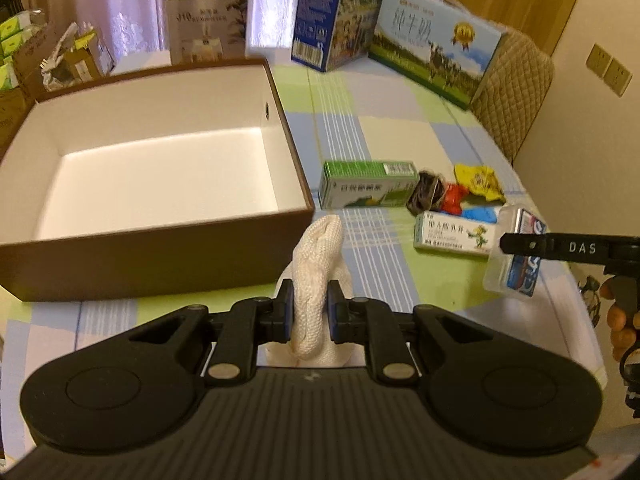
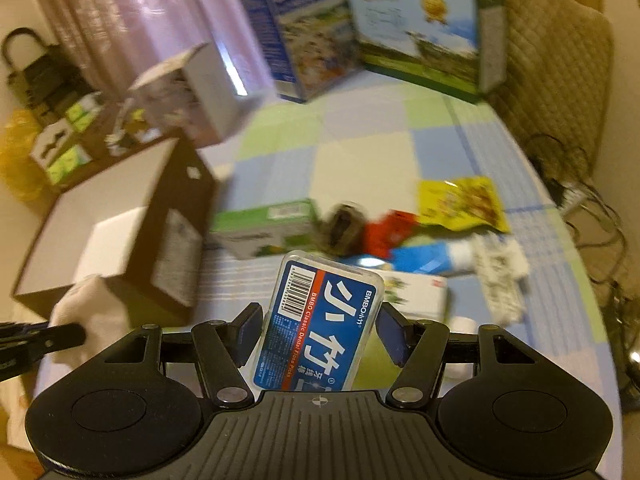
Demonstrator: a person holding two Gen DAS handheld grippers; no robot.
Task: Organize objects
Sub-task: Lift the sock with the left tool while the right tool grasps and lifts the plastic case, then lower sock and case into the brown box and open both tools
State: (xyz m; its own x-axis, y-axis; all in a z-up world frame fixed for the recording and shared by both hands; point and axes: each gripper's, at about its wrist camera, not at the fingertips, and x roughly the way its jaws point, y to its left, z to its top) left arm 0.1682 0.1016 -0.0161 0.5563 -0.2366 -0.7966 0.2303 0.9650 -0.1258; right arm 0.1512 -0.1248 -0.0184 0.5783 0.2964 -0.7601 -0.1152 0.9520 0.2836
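Note:
My left gripper (image 1: 310, 312) is shut on a cream knitted cloth (image 1: 318, 256), held just in front of the open brown box (image 1: 160, 264) with its white inside. My right gripper (image 2: 320, 316) is shut on a clear dental floss pick case (image 2: 320, 344) with a blue label, held above the table. The case (image 1: 516, 256) also shows at the right edge of the left wrist view. On the checked tablecloth lie a green box (image 1: 368, 188), a white medicine box (image 1: 452, 236), and dark, red, yellow and blue packets (image 1: 454, 196).
Two large milk cartons (image 1: 336, 12) (image 1: 436, 52) and a white carton (image 1: 208, 20) stand at the back of the table. A quilted chair back (image 1: 516, 92) rises past the right edge. Small boxes and bags (image 2: 60, 148) are stacked left of the brown box.

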